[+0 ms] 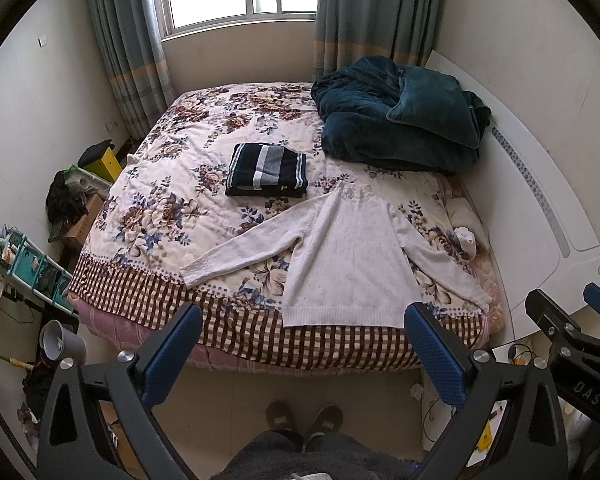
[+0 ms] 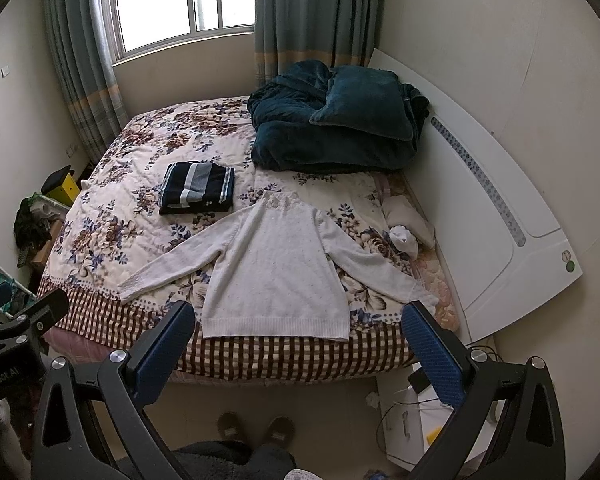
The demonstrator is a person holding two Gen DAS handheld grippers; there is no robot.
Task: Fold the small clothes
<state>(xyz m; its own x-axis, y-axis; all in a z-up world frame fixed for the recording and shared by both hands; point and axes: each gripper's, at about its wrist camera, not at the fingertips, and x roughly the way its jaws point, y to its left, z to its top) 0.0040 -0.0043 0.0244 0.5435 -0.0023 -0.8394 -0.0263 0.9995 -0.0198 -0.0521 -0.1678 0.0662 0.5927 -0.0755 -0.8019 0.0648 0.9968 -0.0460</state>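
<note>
A white knit sweater (image 1: 342, 264) lies flat on the floral bed (image 1: 172, 184), sleeves spread, hem at the near edge; it also shows in the right wrist view (image 2: 276, 276). A folded navy striped garment (image 1: 266, 170) lies behind it, also seen in the right wrist view (image 2: 198, 188). My left gripper (image 1: 304, 328) is open and empty, held above the floor in front of the bed's near edge. My right gripper (image 2: 300, 326) is open and empty, beside the left one, just short of the sweater's hem.
A dark teal blanket (image 1: 396, 120) is piled at the bed's far right by the white headboard (image 1: 540, 208). A small white cloth (image 1: 466, 238) lies at the right edge. Clutter and boxes (image 1: 72, 200) fill the floor on the left. Slippered feet (image 1: 304, 420) stand below.
</note>
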